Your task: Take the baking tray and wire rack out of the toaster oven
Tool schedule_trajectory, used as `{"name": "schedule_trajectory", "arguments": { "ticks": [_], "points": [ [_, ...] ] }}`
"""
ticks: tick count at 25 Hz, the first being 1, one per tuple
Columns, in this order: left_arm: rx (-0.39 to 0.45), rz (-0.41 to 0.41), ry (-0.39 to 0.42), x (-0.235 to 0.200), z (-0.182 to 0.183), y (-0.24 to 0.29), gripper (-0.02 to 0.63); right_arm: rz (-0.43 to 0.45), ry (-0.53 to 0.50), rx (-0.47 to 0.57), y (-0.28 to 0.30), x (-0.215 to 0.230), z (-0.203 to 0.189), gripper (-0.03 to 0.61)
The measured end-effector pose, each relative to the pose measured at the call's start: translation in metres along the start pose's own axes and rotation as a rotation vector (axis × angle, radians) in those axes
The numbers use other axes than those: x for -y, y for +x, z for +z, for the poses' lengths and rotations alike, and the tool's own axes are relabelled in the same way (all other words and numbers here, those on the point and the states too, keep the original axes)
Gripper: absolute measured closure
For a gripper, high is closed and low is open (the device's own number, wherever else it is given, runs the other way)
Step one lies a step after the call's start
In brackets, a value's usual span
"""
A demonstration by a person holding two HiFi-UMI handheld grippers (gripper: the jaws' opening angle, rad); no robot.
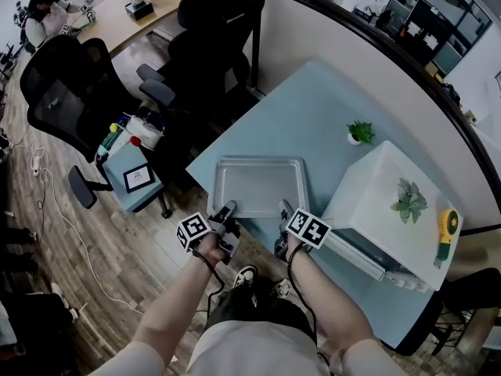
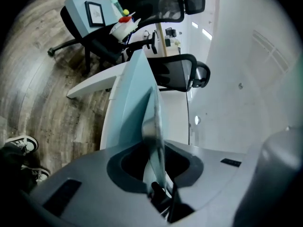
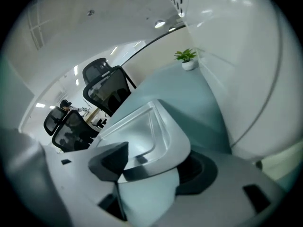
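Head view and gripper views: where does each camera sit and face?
Head view: on the head, steeply down at table, baking tray; forearms, left gripper, right gripper show.
Left gripper view: on that gripper, along jaws clamping the tray's rim; shoe shows.
Right gripper view: on that gripper, along open jaws around the tray's corner.
All share the tray.

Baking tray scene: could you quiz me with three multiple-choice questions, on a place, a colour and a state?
1. Where is the baking tray? A) in a sink B) on the table C) on a shelf
2. What colour is the toaster oven? A) black B) white C) red
3. What is the left tool doing? A) hanging open, empty B) gripping a cup C) closed on the tray's rim
B: it lies flat on the blue tabletop. B: its casing is white. C: the rim sits pinched between its jaws.
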State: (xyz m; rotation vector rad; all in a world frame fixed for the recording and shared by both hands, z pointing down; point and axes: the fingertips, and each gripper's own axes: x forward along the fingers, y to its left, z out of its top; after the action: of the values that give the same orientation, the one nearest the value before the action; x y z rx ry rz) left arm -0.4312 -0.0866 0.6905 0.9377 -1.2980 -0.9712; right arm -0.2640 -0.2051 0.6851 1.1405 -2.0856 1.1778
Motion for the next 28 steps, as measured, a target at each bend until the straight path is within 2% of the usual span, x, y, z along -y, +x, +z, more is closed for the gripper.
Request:
{"name": "schedule_trajectory", "arguments": {
  "ticks": [4, 7, 9, 11, 14, 17, 21, 24, 25, 28],
  "points": [
    [-0.053, 0.138, 0.097, -0.011, 0.006, 0.005, 0.536, -0.036, -0.017, -0.033, 0.016, 0.0, 0.0, 0.258],
    [-0.08, 0.252, 0.194, -0.018, 0.02, 0.004, 0.505, -0.106, -0.058, -0.066, 0.024, -0.001, -0.001, 0.236],
    [-0.079, 0.296, 0.255, -0.017, 0.034, 0.003, 0.501, -0.162, -0.167, -0.085, 0.029, -0.007, 0.002, 0.201],
    [-0.091, 0.33, 0.324, -0.015, 0.043, 0.0, 0.489, -0.202, -0.291, -0.087, 0.033, -0.012, 0.005, 0.199],
    [-0.105, 0.351, 0.396, -0.01, 0.05, 0.001, 0.447, -0.222, -0.359, -0.113, 0.041, -0.011, 0.005, 0.179],
    [-0.1, 0.369, 0.434, -0.004, 0.052, 0.004, 0.393, -0.234, -0.386, -0.115, 0.044, -0.008, 0.009, 0.15],
    [-0.075, 0.384, 0.464, 0.002, 0.047, 0.008, 0.331, -0.282, -0.441, -0.079, 0.041, -0.001, 0.019, 0.164],
    [-0.045, 0.424, 0.492, 0.0, 0.046, 0.007, 0.233, -0.317, -0.436, -0.057, 0.04, 0.007, 0.025, 0.181],
    [-0.038, 0.439, 0.491, -0.004, 0.045, 0.006, 0.232, -0.326, -0.435, -0.051, 0.039, 0.011, 0.027, 0.212],
    [-0.034, 0.45, 0.466, -0.018, 0.043, 0.002, 0.224, -0.329, -0.43, -0.041, 0.039, 0.018, 0.03, 0.196]
  ]
}}
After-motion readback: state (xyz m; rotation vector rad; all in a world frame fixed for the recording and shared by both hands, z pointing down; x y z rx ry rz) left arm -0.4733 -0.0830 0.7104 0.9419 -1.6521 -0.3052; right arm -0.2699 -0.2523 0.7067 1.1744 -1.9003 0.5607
